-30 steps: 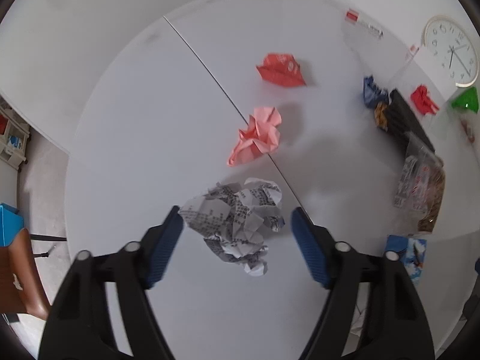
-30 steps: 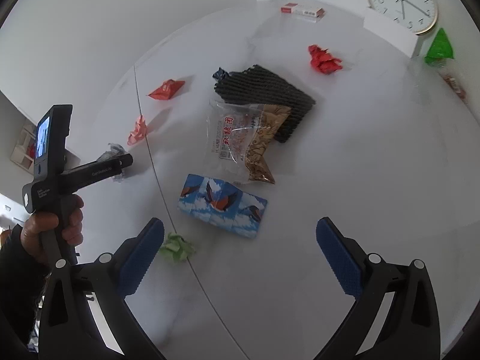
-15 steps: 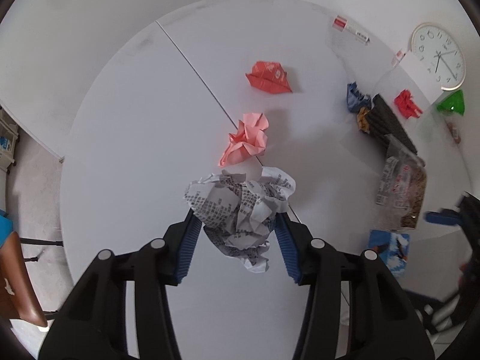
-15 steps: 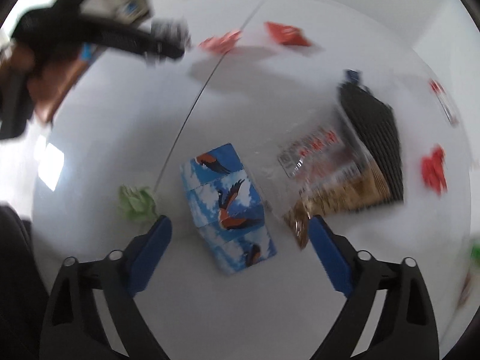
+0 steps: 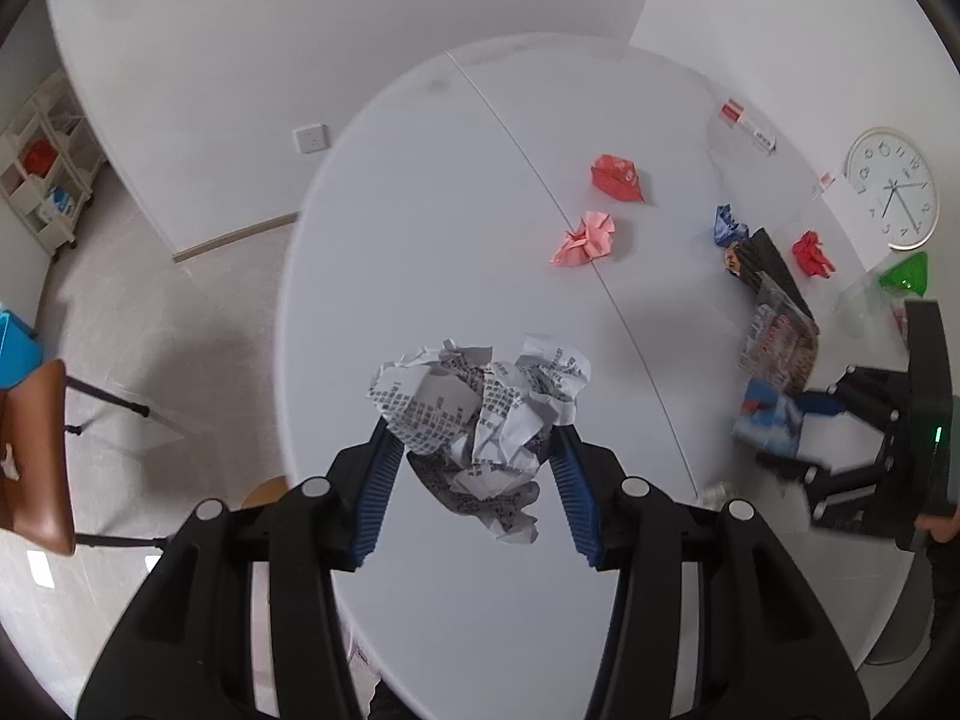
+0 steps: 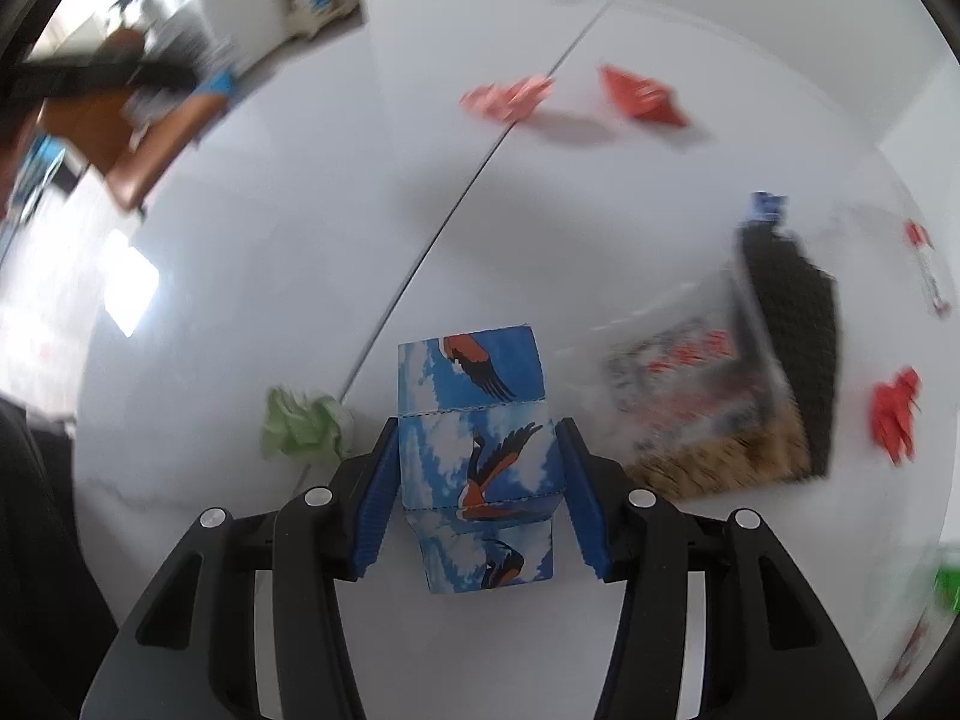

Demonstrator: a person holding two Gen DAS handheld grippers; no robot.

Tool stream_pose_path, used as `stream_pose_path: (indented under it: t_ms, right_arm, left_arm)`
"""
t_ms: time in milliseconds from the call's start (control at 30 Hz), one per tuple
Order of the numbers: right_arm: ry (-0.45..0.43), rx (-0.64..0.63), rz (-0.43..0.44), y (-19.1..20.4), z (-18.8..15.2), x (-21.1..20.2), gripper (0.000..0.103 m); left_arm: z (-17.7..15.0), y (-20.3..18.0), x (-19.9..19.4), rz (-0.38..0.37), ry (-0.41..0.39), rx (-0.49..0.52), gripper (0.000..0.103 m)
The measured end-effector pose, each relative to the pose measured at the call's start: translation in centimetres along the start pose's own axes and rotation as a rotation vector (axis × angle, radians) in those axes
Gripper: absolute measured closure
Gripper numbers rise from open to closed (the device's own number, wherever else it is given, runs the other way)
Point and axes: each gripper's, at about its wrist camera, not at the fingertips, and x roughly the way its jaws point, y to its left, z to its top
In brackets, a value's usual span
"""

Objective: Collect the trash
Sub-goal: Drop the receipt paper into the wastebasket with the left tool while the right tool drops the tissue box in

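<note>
newspaper wad (image 5: 480, 420) now lifted, blue carton (image 6: 477, 450) newly clamped

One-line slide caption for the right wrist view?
Right gripper shut on blue bird-print packet above white table; green wad beside.

Bright, soft-shadowed; right view motion-blurred.

right tongs (image 6: 480, 474) clamped on blue bird-print packet (image 6: 477, 450) | green paper wad (image 6: 303, 423) just left
</note>
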Motion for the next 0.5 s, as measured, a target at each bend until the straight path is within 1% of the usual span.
stream_pose_path:
  t_ms: [67, 133, 200, 267, 333, 400, 433, 500]
  right_arm:
    - [-0.042, 0.056, -0.030, -0.1, 0.3, -2.1, 0.052]
    - [-0.092, 0.108, -0.040, 0.4, 0.5, -4.6, 0.052]
    - [-0.163, 0.167, -0.047, 1.6, 1.2, -7.8, 0.052]
    - [-0.251, 0.197, -0.024, 4.2, 2.2, -10.7, 0.052]
    - [-0.314, 0.214, 0.027, 6.4, 3.2, -12.1, 0.052]
    - [-0.388, 0.233, 0.112, 10.0, 4.4, -13.3, 0.052]
    - [-0.407, 0.233, 0.142, 11.2, 4.9, -13.4, 0.052]
    - [-0.438, 0.230, 0.233, 14.9, 6.5, -13.4, 0.052]
  left_arm:
    - [-1.0, 1.0, -1.9, 0.014, -0.020, -0.019, 0.055]
    - [-2.4, 2.3, -4.3, 0.034, -0.039, -0.042, 0.055]
    - [-3.6, 3.7, -6.0, 0.048, -0.044, -0.069, 0.055]
    - [-5.2, 5.5, -7.9, 0.067, -0.045, -0.103, 0.055]
    - [-6.8, 7.2, -9.5, 0.094, -0.049, -0.133, 0.055]
    - [-8.6, 9.2, -11.1, 0.128, -0.055, -0.163, 0.055]
    - [-9.1, 9.8, -11.6, 0.135, -0.056, -0.172, 0.055]
    - [-10.8, 11.6, -12.9, 0.158, -0.058, -0.202, 0.055]
